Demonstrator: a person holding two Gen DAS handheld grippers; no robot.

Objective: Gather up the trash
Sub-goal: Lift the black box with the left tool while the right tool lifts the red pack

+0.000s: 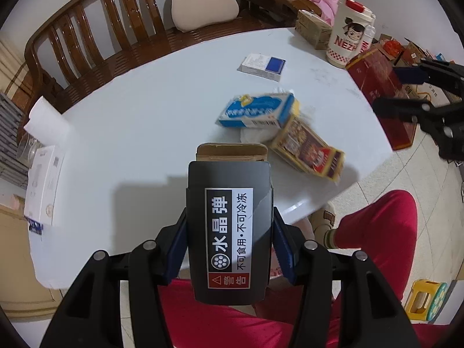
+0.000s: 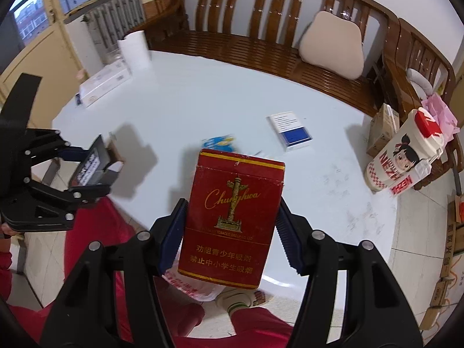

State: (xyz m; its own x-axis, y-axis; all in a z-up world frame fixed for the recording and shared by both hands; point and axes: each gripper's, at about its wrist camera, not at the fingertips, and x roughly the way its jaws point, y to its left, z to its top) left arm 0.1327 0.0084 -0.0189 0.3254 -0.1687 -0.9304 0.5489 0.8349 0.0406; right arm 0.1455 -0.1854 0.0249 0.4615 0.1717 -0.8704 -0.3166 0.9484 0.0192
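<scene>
Dark grey box point(image 1: 229, 232) clamped in the left claw point(image 1: 229, 237), red cigarette pack point(image 2: 232, 217) clamped in the right claw point(image 2: 230, 232), both held above the near edge of the white desk point(image 1: 145, 116), where a blue carton point(image 1: 258, 110) and a yellow-red carton point(image 1: 310, 150) lie

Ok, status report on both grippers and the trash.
Left gripper shut on dark box. Right gripper shut on red cigarette pack. Blue carton, yellow-red box remain on table. Nothing obstructing.
</scene>
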